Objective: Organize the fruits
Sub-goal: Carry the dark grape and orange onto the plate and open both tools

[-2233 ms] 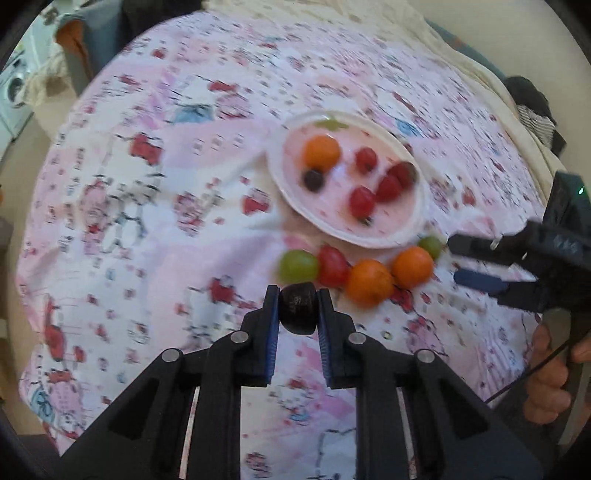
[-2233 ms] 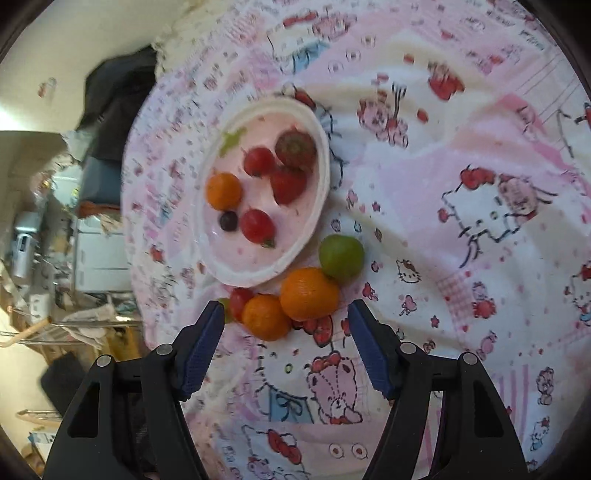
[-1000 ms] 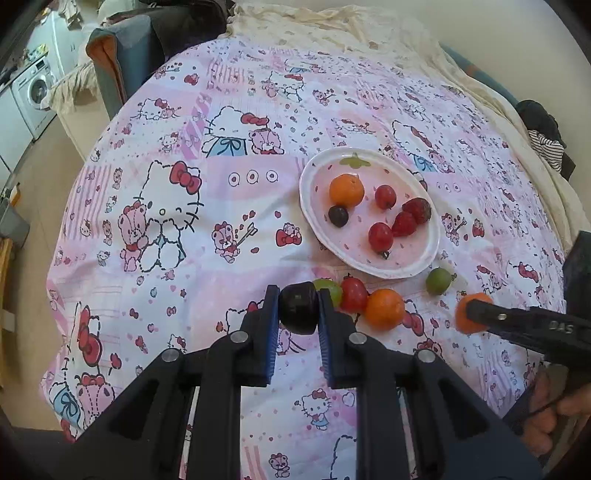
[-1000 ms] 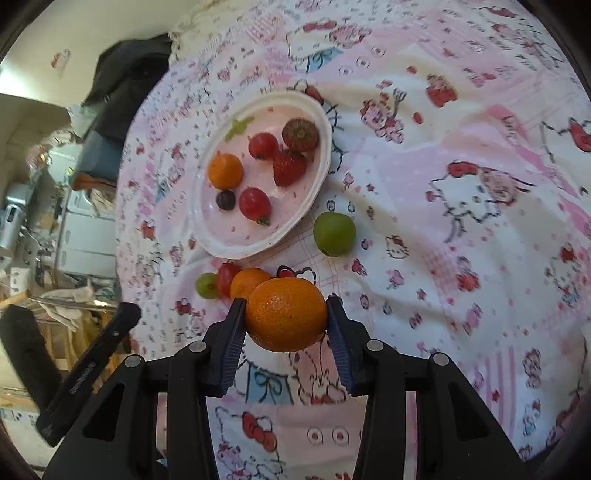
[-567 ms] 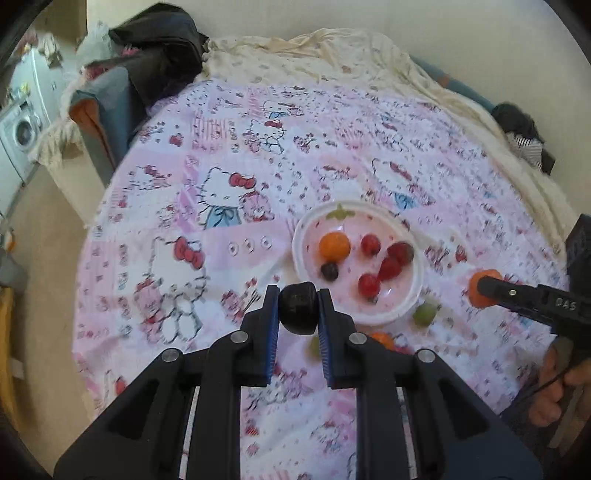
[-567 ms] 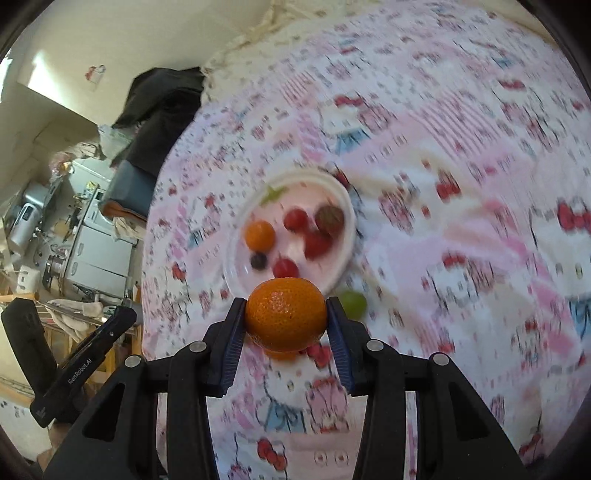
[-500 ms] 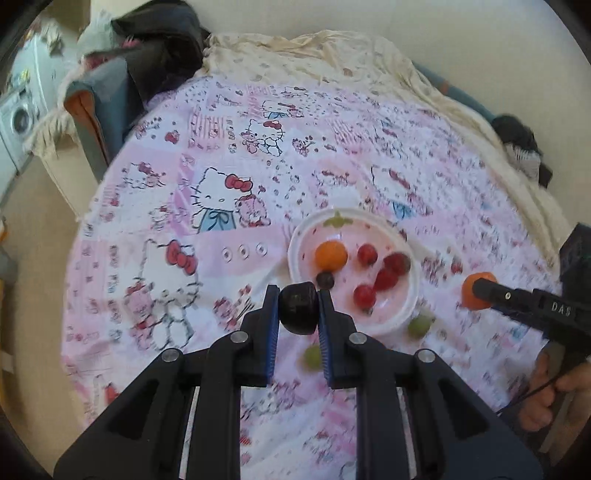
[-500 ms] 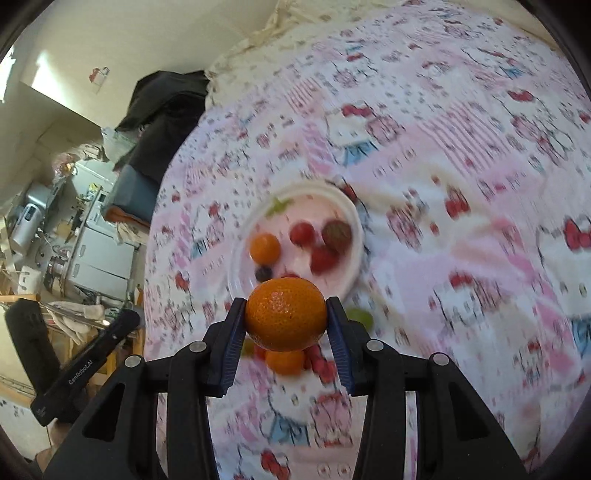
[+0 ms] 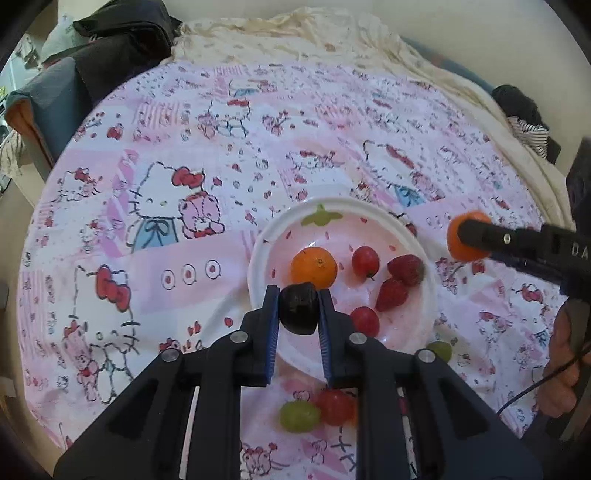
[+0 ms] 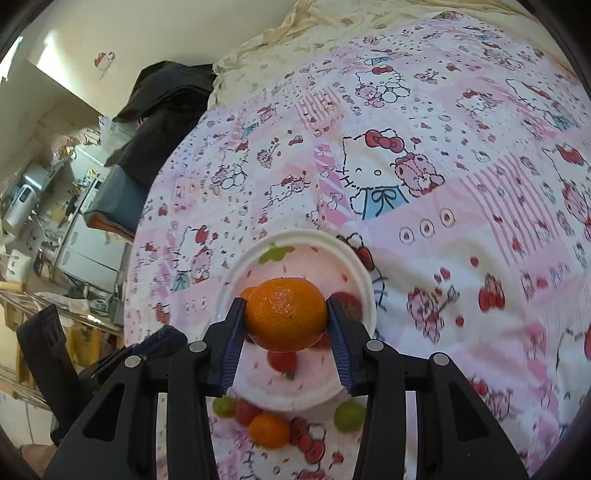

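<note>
My left gripper [image 9: 298, 308] is shut on a dark grape [image 9: 298, 309] over the near left rim of the white plate [image 9: 260, 243]. On the plate lie an orange [image 9: 314, 266], red grapes [image 9: 365, 260] and strawberries [image 9: 405, 268]. My right gripper [image 10: 286, 314] is shut on an orange [image 10: 286, 314] above the same plate [image 10: 364, 273]; it also appears at the right of the left wrist view [image 9: 466, 240]. In front of the plate lie a green grape [image 9: 298, 416], a red fruit [image 9: 334, 406], another green grape [image 9: 439, 350] and a small orange [image 10: 269, 430].
The plate rests on a pink cartoon-print cloth [image 9: 166, 206] over a bed. Dark clothing [image 9: 122, 33] lies at the far left corner and striped fabric [image 9: 532, 133] at the far right. A hand [image 9: 563, 369] holds the right gripper's handle. Shelves and appliances [image 10: 55, 229] stand beyond the bed's edge.
Both grippers have moved in over the plate with their fruit still held. The plate now sits directly under the fingertips in both views.
</note>
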A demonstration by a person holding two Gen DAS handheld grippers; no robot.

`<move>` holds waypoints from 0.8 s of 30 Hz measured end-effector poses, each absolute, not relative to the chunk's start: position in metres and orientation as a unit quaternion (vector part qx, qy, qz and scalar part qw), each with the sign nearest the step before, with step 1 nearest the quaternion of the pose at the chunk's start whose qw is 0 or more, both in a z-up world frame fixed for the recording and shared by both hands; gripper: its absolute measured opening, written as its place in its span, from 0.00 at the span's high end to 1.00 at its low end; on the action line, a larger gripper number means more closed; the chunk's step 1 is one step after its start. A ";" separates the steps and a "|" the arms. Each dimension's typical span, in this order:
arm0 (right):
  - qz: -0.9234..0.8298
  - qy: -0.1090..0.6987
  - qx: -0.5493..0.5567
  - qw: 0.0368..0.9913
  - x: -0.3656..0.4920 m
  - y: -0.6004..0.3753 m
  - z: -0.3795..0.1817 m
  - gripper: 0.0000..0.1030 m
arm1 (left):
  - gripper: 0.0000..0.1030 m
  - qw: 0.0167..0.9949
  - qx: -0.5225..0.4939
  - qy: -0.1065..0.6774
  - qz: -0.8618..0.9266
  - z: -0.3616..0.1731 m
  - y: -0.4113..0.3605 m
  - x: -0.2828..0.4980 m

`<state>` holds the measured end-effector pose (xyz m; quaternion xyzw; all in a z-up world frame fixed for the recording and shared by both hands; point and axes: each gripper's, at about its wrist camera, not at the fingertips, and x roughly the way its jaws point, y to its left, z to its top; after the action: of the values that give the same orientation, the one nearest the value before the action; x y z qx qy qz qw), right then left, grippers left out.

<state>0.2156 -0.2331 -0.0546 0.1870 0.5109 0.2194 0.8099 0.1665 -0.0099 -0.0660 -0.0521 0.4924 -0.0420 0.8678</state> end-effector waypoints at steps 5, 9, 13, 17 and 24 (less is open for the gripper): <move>0.216 0.529 0.164 0.804 0.237 -0.223 -0.073 0.56 | 0.84 0.862 -0.049 0.502 -0.046 -0.085 -0.018 0.176; 0.196 0.554 0.148 0.795 0.252 -0.217 -0.089 0.56 | 0.83 0.860 -0.027 0.508 -0.047 -0.096 -0.027 0.176; 0.193 0.555 0.147 0.795 0.263 -0.214 -0.093 0.56 | 0.83 0.860 -0.020 0.505 -0.064 -0.098 -0.035 0.173; 0.191 0.567 0.149 0.787 0.270 -0.211 -0.102 0.56 | 0.83 0.857 -0.018 0.511 -0.071 -0.099 -0.039 0.173; 0.178 0.578 0.150 0.782 0.274 -0.210 -0.115 0.54 | 0.83 0.850 -0.016 0.522 -0.071 -0.105 -0.043 0.177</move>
<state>0.2742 -0.2104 -0.1149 0.1498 0.5782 0.1782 0.7820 0.1766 -0.0425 -0.1048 -0.0162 0.5217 -0.0709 0.8500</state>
